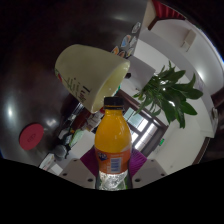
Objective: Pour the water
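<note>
Orange bottle: black cap, orange/blue label, upright btwn gripper fingers.
Gripper: clenched on bottle, purple pads press both sides.
Cream cup: tilted, just above/beyond bottle cap.
Green plant: beyond, to the right.
Red round item: far left.

Bottle between tongs; cup close above, plant alongside.
</note>
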A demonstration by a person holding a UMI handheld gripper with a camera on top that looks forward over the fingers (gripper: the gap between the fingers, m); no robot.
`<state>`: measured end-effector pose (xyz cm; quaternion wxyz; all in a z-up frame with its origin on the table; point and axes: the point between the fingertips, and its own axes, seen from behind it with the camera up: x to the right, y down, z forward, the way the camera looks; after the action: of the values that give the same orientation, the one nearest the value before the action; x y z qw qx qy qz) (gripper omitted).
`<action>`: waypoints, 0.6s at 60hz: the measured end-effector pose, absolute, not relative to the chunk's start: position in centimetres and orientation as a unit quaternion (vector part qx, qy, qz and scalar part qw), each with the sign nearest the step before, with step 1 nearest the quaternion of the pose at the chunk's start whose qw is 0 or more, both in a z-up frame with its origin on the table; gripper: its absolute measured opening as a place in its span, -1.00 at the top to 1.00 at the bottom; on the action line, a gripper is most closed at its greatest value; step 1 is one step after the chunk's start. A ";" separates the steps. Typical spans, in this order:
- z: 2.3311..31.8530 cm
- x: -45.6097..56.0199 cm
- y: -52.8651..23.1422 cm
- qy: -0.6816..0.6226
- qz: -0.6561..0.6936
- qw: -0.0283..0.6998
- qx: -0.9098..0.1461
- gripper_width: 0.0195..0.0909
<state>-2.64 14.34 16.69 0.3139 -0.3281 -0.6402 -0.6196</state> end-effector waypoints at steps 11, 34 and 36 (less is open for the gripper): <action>17.6 -2.0 13.6 -0.585 -0.542 0.415 -0.439 0.53; 19.0 1.4 10.9 -0.240 -0.061 0.611 -0.752 0.53; 18.2 1.7 10.7 -0.216 -0.028 0.614 -0.759 0.53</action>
<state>1.68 10.67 18.18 0.6141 -0.7585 -0.2162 -0.0276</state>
